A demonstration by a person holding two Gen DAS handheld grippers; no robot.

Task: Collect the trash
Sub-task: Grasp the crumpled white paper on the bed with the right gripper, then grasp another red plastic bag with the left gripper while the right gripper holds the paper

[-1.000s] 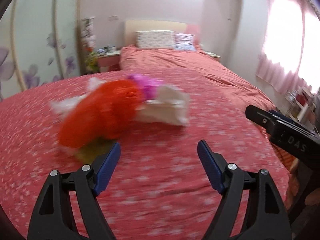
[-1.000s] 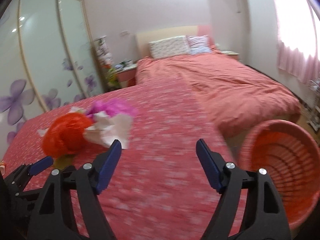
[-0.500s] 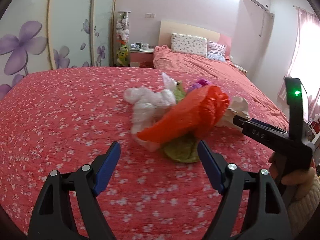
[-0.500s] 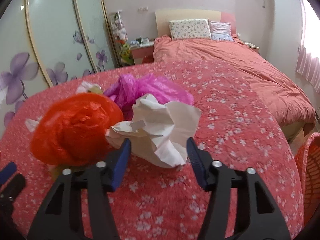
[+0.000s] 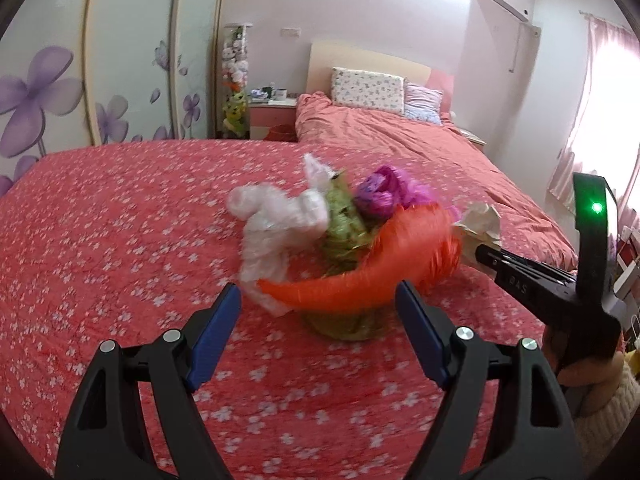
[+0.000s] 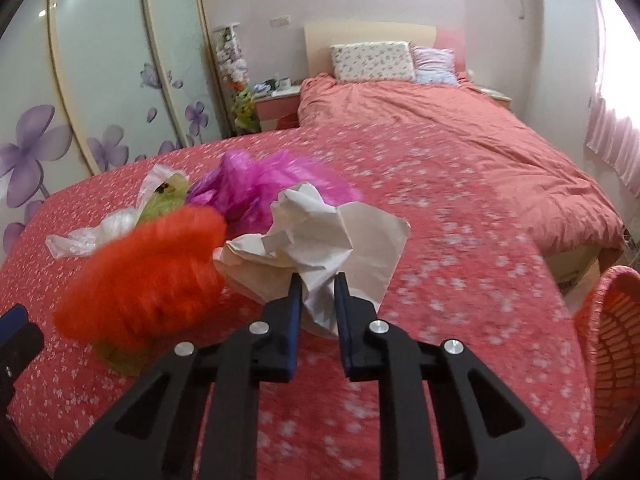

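Each black claw [image 5: 318, 312] has blue pads [image 5: 214, 336] and silver screws [image 5: 172, 335].

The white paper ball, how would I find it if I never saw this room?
Look at the red flowery bedspread in front of the big bed. In the heap of crumpled bags on it, the white paper ball sits at the right end, beside the orange bag and in front of the pink bag. It alone is stiff creased paper, pinched in the right tongs.

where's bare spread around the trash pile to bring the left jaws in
Bare floral bedspread lies left of the clear plastic bag and in front of the orange bag. The right side is crowded: the right gripper is shut on the crumpled paper.
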